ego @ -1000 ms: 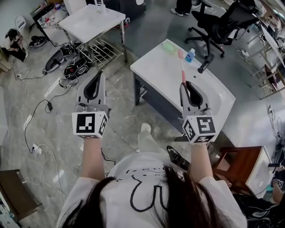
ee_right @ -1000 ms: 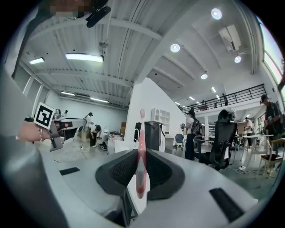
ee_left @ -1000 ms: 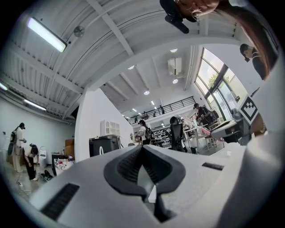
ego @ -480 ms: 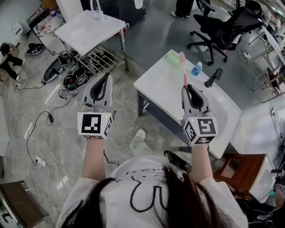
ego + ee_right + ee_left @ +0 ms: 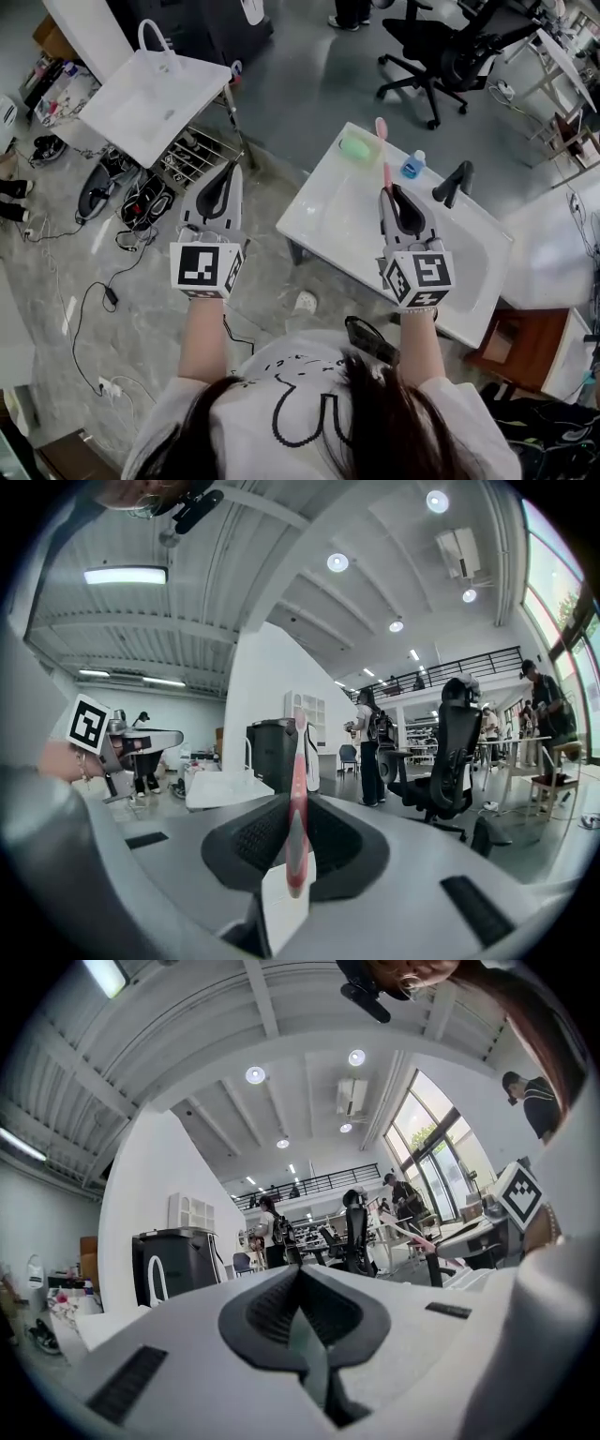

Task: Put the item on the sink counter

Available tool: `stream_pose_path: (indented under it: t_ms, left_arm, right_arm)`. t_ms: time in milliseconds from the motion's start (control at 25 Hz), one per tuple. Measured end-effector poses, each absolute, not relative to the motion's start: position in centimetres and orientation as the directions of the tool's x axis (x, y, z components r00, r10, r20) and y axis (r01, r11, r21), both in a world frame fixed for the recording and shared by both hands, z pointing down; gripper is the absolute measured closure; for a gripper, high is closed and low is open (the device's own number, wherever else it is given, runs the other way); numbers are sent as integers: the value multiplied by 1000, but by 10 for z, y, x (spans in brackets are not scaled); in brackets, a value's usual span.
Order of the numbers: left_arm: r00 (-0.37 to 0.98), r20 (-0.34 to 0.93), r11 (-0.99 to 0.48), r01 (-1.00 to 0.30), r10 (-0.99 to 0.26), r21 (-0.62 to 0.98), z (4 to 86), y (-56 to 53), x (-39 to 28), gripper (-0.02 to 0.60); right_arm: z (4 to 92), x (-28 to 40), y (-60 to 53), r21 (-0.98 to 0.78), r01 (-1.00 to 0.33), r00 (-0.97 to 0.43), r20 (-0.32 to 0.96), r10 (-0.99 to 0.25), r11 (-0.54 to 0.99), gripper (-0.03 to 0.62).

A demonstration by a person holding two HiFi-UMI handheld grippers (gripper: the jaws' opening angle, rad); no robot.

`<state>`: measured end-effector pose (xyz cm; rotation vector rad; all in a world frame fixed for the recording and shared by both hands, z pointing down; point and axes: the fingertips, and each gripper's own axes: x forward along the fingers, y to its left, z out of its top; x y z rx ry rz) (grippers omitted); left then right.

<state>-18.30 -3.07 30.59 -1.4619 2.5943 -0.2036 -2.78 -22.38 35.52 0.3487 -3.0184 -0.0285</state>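
Your right gripper (image 5: pixel 387 190) is clamped on the slim, smooth pink plastic toothbrush (image 5: pixel 385 172), which sticks out past the jaws above the glossy white sink counter (image 5: pixel 328 220). The carry looks nearly done, with lowering and letting go left to do. Your left gripper (image 5: pixel 232 169) has its ribbed dark pads pressed together on nothing, off to the side over the grey marbled floor (image 5: pixel 272 112).

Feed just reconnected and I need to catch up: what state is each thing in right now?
Left hand-held gripper: shut, empty.
Right hand-held gripper: shut on toothbrush.
Toothbrush: clamped by one end, sticking out past the jaws, not yet set down.
Bottle: upright on counter.
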Motion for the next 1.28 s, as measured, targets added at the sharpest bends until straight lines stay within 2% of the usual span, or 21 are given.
stream_pose_path:
  t_ms: [320,640,1280]
  left_arm:
    - [-453,-46,453,-871,-891,-190,311,-75,-221,574]
    - [-343,-25,342,-922,-939,-180,325,-118,-229,574]
    - [19,-21,-14,-983,-1000,-182,328,-165,-272,574]
  right_arm:
    - [367,-45,-246,12,-294,-947,128,-293,956,519]
    - [378,-33,-264,1,-403,-904,154,-398,915,519]
    - [375,-42,-243,-40,-700,-711,135,-690,713,519]
